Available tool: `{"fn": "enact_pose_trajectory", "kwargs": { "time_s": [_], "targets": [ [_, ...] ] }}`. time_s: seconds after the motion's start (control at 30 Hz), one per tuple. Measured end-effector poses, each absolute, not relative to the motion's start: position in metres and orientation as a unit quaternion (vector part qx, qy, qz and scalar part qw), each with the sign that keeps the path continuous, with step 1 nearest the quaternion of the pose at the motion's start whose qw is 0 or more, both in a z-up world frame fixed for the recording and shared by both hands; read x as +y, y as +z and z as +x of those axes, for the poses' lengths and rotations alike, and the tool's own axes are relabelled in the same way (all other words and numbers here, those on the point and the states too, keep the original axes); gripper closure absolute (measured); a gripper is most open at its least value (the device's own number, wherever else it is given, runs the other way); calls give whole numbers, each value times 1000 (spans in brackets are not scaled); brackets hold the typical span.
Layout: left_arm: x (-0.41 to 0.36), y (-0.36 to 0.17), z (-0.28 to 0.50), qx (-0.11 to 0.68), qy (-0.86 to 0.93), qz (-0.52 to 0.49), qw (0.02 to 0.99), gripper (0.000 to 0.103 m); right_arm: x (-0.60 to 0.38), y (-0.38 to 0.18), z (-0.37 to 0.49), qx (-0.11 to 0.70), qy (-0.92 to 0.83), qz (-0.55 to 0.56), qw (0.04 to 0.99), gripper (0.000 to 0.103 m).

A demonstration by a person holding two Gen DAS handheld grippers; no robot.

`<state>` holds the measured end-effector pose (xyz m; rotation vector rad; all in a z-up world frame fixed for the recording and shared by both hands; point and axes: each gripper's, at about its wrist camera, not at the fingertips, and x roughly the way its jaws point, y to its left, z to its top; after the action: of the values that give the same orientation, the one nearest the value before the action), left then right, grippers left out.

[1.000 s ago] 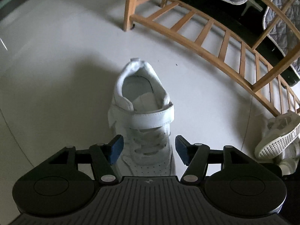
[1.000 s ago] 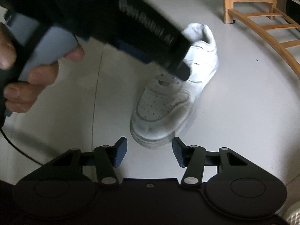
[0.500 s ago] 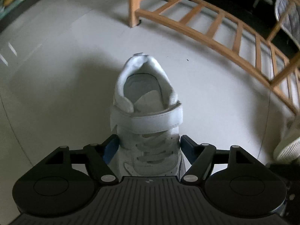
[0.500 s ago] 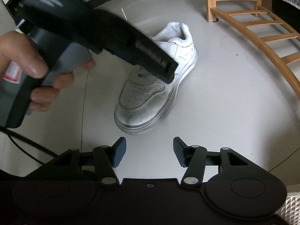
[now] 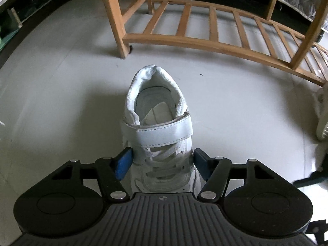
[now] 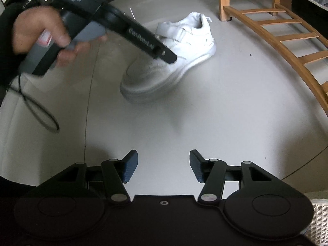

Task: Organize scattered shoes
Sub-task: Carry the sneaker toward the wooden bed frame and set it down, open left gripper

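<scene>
White shoe [image 5: 160, 135] sits between the closing left tool's [image 5: 163, 164] jaws.

Open floor [image 6: 215, 123] L and R of white sneaker [image 5: 160, 127] — free passage. Wooden rack [image 5: 215, 39] blocks beyond heel; white fan [image 5: 324, 119] far R.

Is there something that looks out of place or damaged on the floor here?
The white shoe stands upright alone on the open floor, not beside a partner. Another pale shoe lies tipped at the right edge, sole showing. No damage or spill is visible.
</scene>
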<state>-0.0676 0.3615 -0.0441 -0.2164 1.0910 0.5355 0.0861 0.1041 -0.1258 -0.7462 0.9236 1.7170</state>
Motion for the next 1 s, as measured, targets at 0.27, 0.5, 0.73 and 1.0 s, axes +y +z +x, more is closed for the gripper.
{"fn": "enact_pose_trajectory", "kwargs": {
  "time_s": [0.27, 0.5, 0.73, 1.0],
  "targets": [
    [412, -43, -61, 512, 205, -76, 831, 36, 100, -125, 89, 385, 707, -311, 505, 44],
    [440, -51, -43, 508, 206, -20, 836, 35, 82, -120, 88, 382, 705, -316, 507, 44],
    [442, -57, -41, 504, 252, -37, 825, 30, 54, -110, 92, 385, 685, -331, 523, 44],
    [414, -37, -78, 455, 315, -109, 826, 30, 6, -88, 112, 359, 634, -366, 580, 36]
  ]
}}
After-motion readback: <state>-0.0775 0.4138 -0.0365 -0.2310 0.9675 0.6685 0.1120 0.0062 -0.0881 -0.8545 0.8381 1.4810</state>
